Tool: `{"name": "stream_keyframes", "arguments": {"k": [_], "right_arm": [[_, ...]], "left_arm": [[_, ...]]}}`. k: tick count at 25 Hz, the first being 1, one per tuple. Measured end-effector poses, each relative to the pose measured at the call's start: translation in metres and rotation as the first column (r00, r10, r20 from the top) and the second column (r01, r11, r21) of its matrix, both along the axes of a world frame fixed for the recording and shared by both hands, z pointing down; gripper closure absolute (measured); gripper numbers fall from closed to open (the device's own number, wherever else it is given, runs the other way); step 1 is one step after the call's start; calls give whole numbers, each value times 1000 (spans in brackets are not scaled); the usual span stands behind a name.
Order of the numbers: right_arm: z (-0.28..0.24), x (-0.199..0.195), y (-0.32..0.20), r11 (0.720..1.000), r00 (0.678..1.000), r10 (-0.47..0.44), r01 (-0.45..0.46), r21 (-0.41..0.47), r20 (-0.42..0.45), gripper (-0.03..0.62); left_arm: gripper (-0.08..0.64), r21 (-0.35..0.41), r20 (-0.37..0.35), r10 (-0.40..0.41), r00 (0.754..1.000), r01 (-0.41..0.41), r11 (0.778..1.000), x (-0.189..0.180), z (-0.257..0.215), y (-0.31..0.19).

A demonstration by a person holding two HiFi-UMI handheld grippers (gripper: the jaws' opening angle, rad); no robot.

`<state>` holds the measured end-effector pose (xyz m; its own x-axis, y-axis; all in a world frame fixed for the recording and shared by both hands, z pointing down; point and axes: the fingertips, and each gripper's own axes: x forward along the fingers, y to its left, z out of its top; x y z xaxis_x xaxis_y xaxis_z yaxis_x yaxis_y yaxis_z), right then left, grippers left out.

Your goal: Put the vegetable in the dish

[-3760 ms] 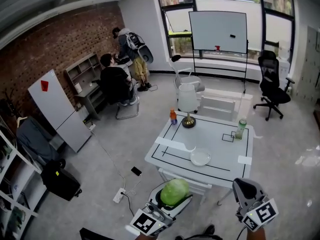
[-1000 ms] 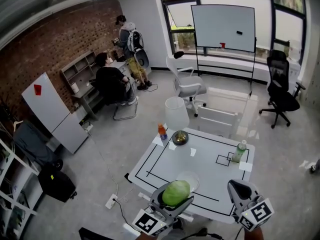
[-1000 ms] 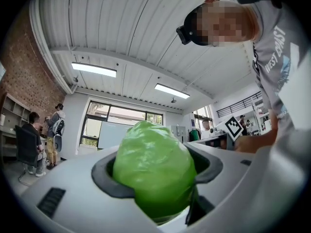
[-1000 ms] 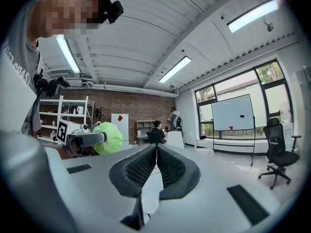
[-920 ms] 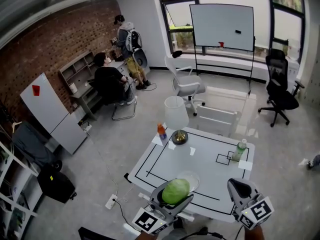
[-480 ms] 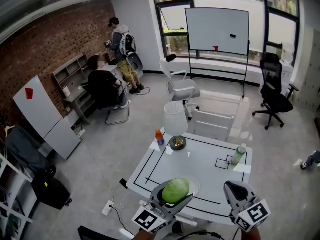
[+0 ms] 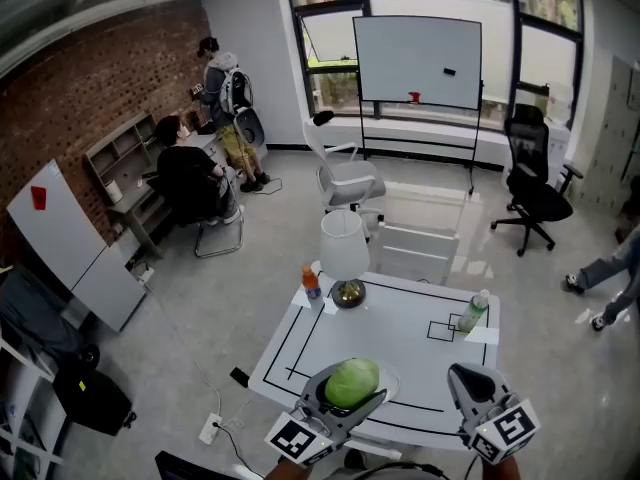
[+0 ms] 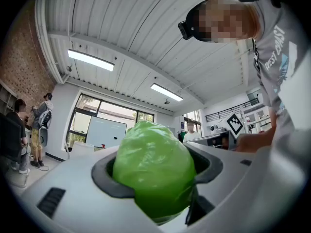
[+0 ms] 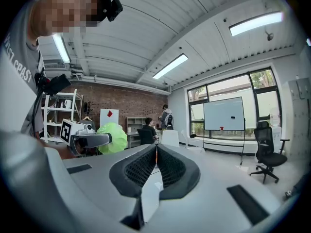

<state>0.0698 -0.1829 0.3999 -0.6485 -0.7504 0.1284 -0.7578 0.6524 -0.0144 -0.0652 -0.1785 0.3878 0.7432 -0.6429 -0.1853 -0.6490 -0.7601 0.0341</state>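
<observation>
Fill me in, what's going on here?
A person holds a gripper in each hand. The left gripper clamps a green vegetable between its fingers. The right gripper is shut and empty. The dish sits on the white table, partly behind the vegetable in the head view; the vegetable is not in it yet.

A lamp [image 7: 343,256] and an orange bottle [image 7: 311,282] are standing mid-frame on the white table [image 7: 392,332]; a person [image 7: 188,176] is sitting at the frame's upper left.
</observation>
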Motion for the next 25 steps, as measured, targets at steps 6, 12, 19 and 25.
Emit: {"name": "stream_keyframes", "arguments": {"k": [6, 12, 19, 25], "right_arm": [[-2, -6, -8, 999, 999, 45, -45, 0, -13, 584], [-3, -10, -19, 997, 997, 77, -77, 10, -15, 584], [7, -1, -25, 996, 996, 84, -84, 0, -6, 584], [3, 15, -41, 998, 998, 67, -67, -4, -14, 584]], "left_arm": [[254, 12, -17, 44, 999, -44, 999, -8, -3, -16], [253, -3, -16, 76, 997, -76, 997, -11, 2, -30], [253, -14, -15, 109, 994, -109, 994, 6, 10, -35], [253, -19, -18, 82, 996, -83, 996, 17, 4, -46]]}}
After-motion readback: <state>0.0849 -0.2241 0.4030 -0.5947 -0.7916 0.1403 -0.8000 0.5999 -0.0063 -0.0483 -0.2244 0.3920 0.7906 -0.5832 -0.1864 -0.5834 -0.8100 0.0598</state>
